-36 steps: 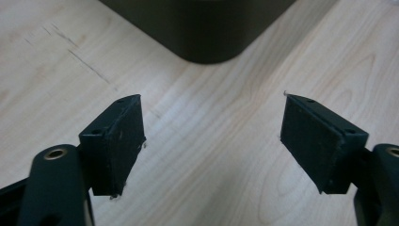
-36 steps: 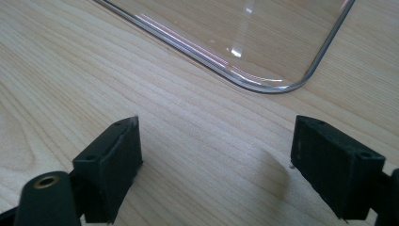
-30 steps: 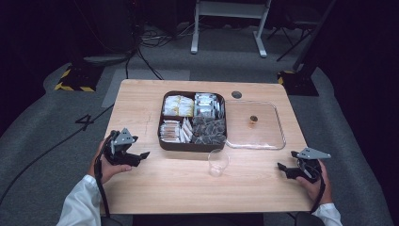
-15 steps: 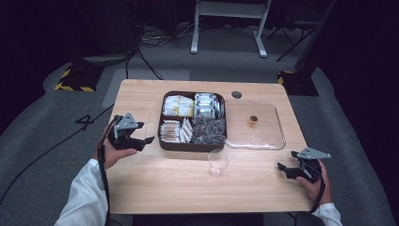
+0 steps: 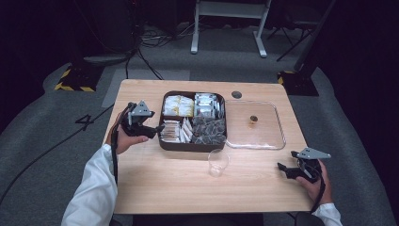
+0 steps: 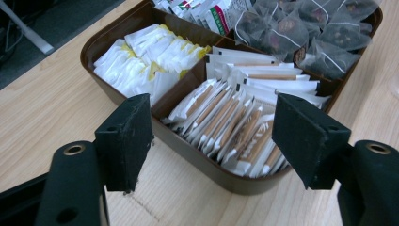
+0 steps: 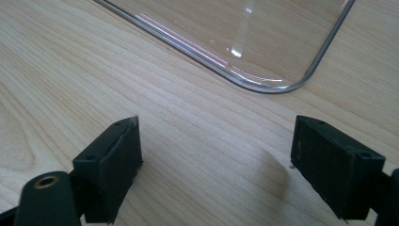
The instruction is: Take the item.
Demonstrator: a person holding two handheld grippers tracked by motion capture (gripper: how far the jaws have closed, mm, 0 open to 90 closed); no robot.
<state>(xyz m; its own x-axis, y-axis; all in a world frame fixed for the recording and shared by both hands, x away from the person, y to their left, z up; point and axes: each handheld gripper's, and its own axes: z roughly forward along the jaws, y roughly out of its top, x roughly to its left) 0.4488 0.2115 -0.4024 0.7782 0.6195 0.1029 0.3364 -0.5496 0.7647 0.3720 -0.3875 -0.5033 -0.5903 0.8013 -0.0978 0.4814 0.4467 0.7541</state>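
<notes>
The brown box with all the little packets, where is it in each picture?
High view: the brown box sits mid-table, just right of the left gripper.
Left gripper view: it spans the top and middle, beyond the open fingers.
Right gripper view: not in it.
Shared landmark: the clear tray, whose corner appears there.

The counter (image 5: 188, 188) is evenly lit from above, while the floor and room around it sink into near black. The high view is soft and grainy. Glare streaks the clear lid (image 7: 244, 56). Close up, the black jaws blur slightly and cast faint shadows.
</notes>
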